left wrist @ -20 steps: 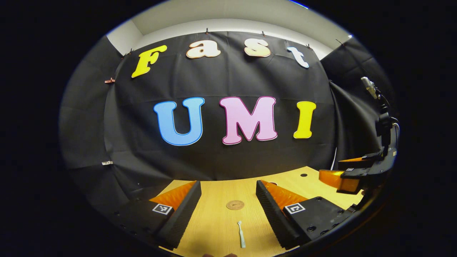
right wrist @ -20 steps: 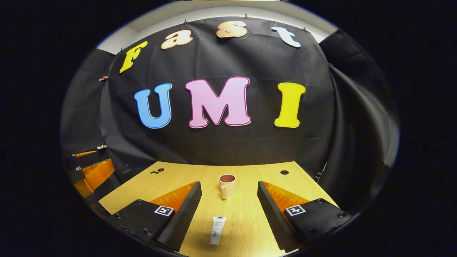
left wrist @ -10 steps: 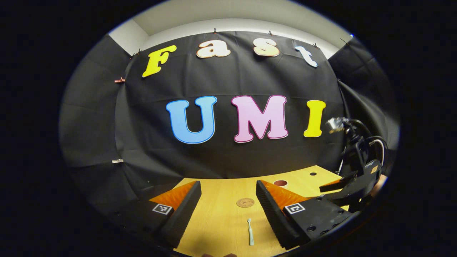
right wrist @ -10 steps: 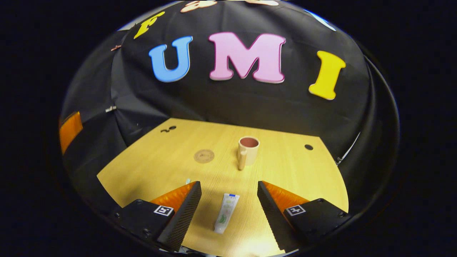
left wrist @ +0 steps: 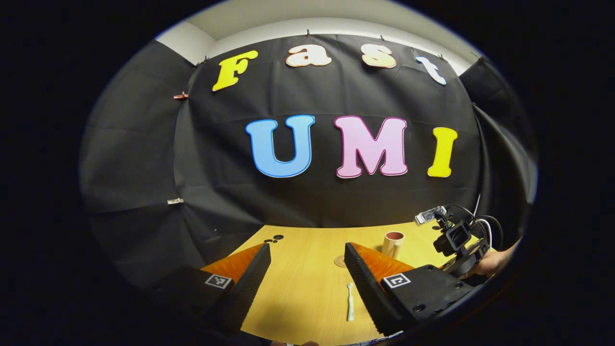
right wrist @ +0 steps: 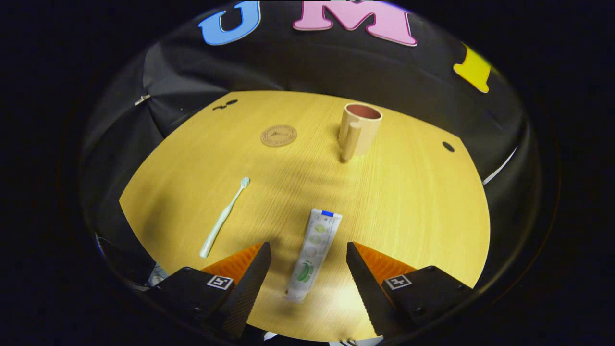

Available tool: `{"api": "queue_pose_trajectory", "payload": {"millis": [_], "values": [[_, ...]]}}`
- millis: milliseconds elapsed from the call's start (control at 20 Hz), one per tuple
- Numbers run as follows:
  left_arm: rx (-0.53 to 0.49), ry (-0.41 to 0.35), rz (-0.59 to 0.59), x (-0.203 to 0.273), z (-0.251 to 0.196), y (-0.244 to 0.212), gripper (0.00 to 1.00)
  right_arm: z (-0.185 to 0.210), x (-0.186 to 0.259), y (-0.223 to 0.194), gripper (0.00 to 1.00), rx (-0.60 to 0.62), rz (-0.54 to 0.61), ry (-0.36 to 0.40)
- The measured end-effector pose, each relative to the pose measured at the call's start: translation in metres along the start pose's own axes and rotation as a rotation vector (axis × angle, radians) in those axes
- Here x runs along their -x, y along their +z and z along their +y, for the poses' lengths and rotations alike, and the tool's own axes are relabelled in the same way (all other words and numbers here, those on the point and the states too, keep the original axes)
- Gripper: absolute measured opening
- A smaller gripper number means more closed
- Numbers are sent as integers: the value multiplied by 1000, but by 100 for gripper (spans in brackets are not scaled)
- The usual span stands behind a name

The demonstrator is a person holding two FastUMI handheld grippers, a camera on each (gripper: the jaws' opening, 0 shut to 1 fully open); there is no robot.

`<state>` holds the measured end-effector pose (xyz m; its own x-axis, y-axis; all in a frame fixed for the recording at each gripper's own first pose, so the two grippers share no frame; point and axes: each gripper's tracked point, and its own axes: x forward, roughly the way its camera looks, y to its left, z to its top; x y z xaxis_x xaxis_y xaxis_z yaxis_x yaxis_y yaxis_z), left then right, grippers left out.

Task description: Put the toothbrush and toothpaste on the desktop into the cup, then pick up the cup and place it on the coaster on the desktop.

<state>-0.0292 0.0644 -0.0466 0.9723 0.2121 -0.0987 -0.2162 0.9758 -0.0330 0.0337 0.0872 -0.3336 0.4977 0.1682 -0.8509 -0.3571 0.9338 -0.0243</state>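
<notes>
Toothpaste (right wrist: 312,252) between open claw (right wrist: 307,278) (untouched)

A light wooden bench (right wrist: 408,202) is carrying a beige cup with a pink inside (right wrist: 359,127). Left of the cup a round brown coaster (right wrist: 278,135) is lying; nearer, a white toothpaste tube (right wrist: 313,252) and a pale toothbrush (right wrist: 223,218) are lying flat.

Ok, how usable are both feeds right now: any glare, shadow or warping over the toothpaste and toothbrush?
Right gripper view: sharp; the toothpaste lies between the open right tool fingers, bright glare on the desktop near its lower end, soft shadow bands above it; fisheye bows the desk edge. Left gripper view: dimmer but sharp, the toothbrush small beside a finger of the open left tool.
</notes>
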Motion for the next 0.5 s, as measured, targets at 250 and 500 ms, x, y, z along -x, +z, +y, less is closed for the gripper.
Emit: {"api": "queue_pose_trajectory", "payload": {"millis": [250,500], "values": [[1,53,32,3,17,-13,98,-8,-32,-17,98,-28,108,-11],[-5,84,43,2,24,-13,98,-8,-48,-30,98,-62,191,-8]]}}
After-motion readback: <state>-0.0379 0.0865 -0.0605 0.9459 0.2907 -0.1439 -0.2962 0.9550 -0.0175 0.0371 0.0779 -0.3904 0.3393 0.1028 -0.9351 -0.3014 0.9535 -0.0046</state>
